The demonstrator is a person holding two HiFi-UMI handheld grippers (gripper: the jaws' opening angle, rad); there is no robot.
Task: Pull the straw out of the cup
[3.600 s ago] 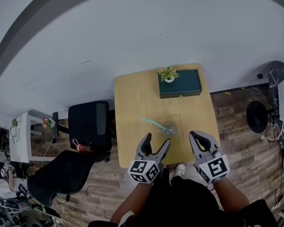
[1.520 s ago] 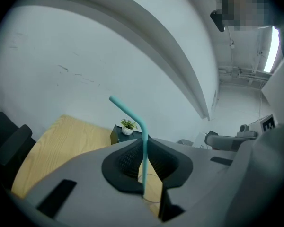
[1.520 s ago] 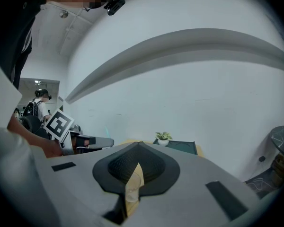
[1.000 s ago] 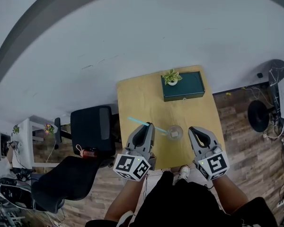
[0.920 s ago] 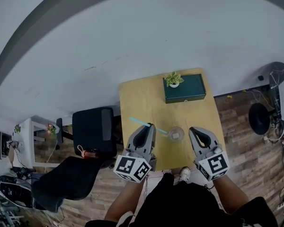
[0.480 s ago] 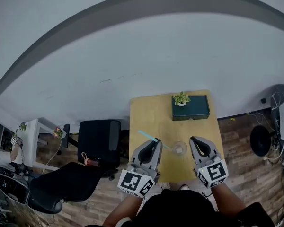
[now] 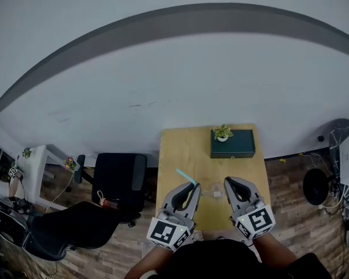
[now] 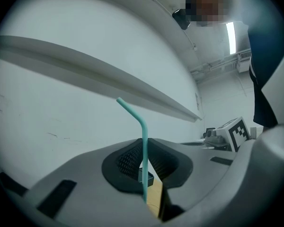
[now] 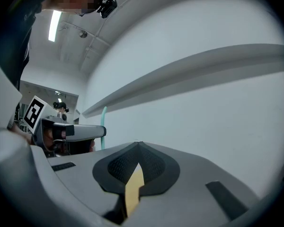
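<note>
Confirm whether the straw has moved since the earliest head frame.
Yes. It stood in the cup then; now the straw is out, left of the cup over the table, clamped in the left tongs.

I count mostly singles from my station, plus two pairs.
I see one tabletop (image 7: 177, 150), one cup (image 7: 216, 192), one straw (image 7: 185, 176), one dark green box (image 7: 234, 145), one potted plant (image 7: 222, 133); two grippers, left hand-held gripper (image 7: 192, 188) and right hand-held gripper (image 7: 227, 182); two black chairs, upper chair (image 7: 121, 179) and lower chair (image 7: 70, 230).

Straw (image 7: 185, 176), earlier in cup (image 7: 216, 192), now out, clamped in left tool (image 7: 193, 189), lifted.
</note>
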